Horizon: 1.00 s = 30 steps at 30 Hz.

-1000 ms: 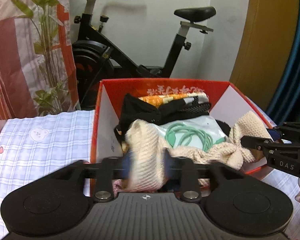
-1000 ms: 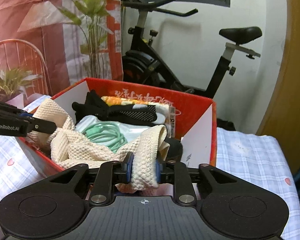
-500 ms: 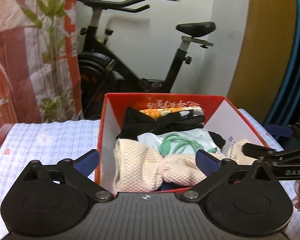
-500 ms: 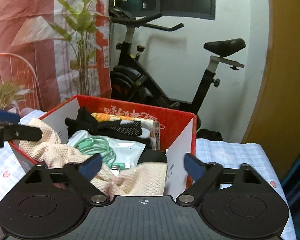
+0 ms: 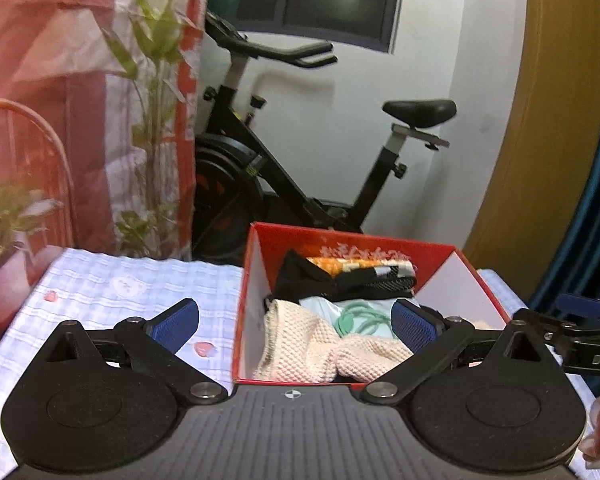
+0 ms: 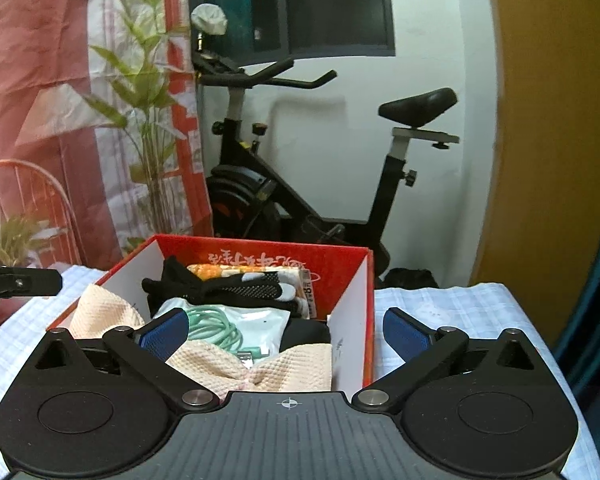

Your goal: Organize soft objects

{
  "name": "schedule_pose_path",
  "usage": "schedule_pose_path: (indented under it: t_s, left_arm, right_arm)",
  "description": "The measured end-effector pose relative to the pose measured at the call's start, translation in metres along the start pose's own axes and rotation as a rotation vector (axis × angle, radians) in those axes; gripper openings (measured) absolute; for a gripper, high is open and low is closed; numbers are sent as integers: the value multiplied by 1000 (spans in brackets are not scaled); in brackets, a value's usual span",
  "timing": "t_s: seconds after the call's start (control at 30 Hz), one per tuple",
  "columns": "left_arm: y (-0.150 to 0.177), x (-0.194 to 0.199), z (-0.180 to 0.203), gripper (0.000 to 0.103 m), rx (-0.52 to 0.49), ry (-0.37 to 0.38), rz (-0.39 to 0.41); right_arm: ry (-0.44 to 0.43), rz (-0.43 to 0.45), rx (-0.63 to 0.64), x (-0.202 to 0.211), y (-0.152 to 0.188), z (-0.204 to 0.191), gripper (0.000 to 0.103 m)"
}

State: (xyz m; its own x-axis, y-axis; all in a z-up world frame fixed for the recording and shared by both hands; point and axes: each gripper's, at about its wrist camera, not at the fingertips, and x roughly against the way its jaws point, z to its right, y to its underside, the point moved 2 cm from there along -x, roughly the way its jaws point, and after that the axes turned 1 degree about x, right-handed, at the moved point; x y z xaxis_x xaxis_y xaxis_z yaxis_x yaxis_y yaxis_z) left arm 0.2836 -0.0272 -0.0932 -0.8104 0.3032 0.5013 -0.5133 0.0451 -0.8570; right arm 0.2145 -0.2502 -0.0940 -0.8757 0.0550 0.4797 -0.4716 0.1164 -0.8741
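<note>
Two claws hang wide apart and empty over a checked tabletop (image 5: 120, 292): the left claw (image 5: 296, 326) and right claw (image 6: 286, 334) both face a red box (image 5: 440, 256). Inside lie a cream knit cloth (image 5: 300, 350), black fabric (image 5: 312, 280), an orange printed piece (image 6: 210, 270) and a green cable (image 6: 216, 326) on a white pouch. Judging by this, packing looks largely done; nothing soft shows outside the box.

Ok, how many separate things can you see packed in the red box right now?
4, maybe more underneath: cream knit cloth across the front, bagged green cable in the middle, black fabric behind it, and an orange-patterned item against the back wall of the red box.
</note>
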Motion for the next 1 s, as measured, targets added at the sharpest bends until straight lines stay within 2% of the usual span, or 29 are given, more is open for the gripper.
schedule_pose_path:
  t_s: [0.2,0.4,0.63,0.8,1.0]
  left_arm:
    - [-7,36,6,103,-48,-76,44]
    - [-11,85,4,103,-22,-44,82]
    - [-7,144,23,103,-105,-100,150]
    - [-6,179,31,103,-97,-67,175]
    - [-4,214,43,103,-141,-93,215]
  right_arm:
    - [-19,30,-27,30,-9,-6,103]
    - [-11,57,-48,70,-22,-18,103]
    - [-13,90,-74,122,-32,-30,103]
    - [-25,113,-87,159,-33,-36,103]
    - [-26,150,-75,200,-34,-44,103]
